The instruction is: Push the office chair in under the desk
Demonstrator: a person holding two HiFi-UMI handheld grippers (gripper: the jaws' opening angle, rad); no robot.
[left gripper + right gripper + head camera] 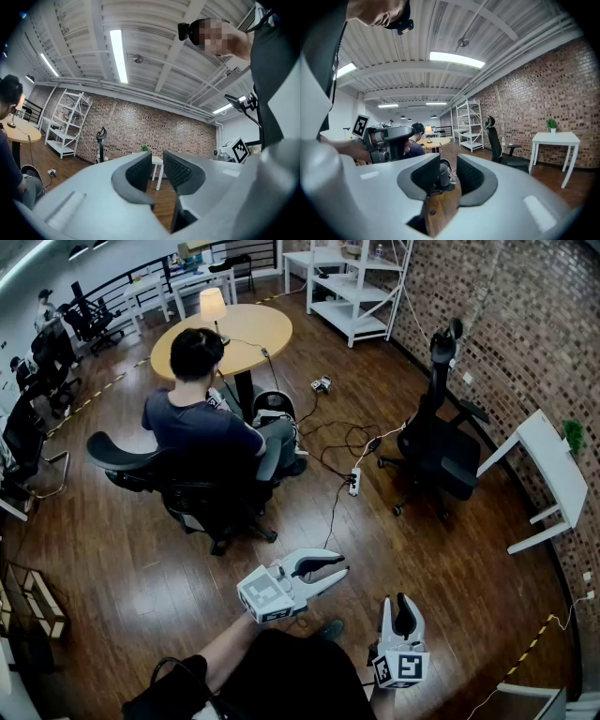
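The black office chair (439, 442) stands on the wood floor, a short way out from the white desk (553, 465) by the brick wall at the right. Both grippers hover near the view's bottom edge, well short of the chair. My left gripper (339, 567) points right, its jaws shut and empty. My right gripper (401, 600) points away from me with a narrow empty gap between its pads. The left gripper view shows the chair (100, 143) and desk (158, 164) far off past its jaws (157, 164). The right gripper view has the chair (497, 143) and desk (555, 138) at its right.
A person (202, 427) sits in another chair at the centre left, by a round table (225, 334) with a lamp. A power strip (354, 482) and cables lie on the floor between that person and the office chair. White shelving (352, 282) stands at the back.
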